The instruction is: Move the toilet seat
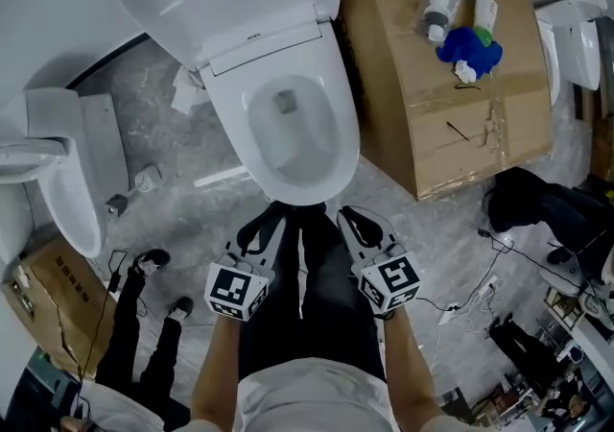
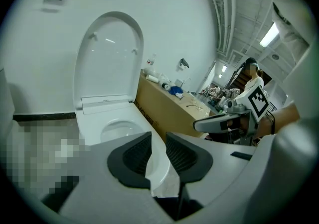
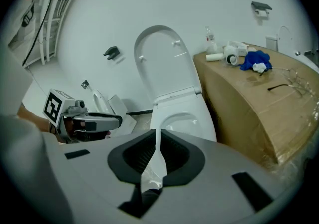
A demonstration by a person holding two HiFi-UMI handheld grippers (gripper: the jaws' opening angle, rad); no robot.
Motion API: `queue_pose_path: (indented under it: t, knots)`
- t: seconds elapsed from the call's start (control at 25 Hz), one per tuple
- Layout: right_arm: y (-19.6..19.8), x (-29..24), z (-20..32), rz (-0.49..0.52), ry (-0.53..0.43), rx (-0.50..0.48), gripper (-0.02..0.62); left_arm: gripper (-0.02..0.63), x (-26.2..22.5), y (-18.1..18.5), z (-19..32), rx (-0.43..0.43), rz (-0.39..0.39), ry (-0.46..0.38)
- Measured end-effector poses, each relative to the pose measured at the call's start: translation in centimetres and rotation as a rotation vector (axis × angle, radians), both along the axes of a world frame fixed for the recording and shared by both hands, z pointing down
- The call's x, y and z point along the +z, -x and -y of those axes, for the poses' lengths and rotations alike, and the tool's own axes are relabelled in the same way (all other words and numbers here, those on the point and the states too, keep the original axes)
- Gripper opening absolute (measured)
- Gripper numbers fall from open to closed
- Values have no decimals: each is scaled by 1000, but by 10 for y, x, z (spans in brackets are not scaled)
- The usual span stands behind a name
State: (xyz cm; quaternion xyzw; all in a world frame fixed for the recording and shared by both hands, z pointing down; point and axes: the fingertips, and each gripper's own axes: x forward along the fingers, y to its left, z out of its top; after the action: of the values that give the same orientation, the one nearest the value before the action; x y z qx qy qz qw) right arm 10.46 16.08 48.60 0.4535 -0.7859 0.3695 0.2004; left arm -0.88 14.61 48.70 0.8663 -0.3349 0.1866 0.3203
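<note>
Head view looks steeply down; both gripper views face the toilet (image 1: pixel 328 75).

The toilet (image 1: pixel 321 60) stands between a second toilet (image 1: pixel 69 202), left, and a cardboard box (image 1: pixel 389 56).

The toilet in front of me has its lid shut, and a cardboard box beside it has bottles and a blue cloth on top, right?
Not quite. The lid is up, standing upright above the open bowl, as the left gripper view shows. The rest holds: the cardboard box beside the bowl has bottles and a blue cloth on top.
</note>
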Motion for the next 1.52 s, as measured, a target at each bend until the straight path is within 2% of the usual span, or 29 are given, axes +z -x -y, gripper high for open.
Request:
queue_pose_path:
  t: [0.24,0.36,0.84,1.32,1.52]
  knots:
    - [-6,45,-5,-14,49,18,20,97,44,2,-6,-5,19,48]
    - [-10,69,-7,-15,75,33,79,115,67,4,-9,-3,27,73]
    - [-25,161,-28,-32,180,106,201,178,156,17,-23,-13,79,157]
    - [-41,225,-34,-64,241,178,305,262,226,32,-45,-88,131,245]
    - [-50,244,-36,-66,266,217,350,284,241,34,-47,-124,122,273]
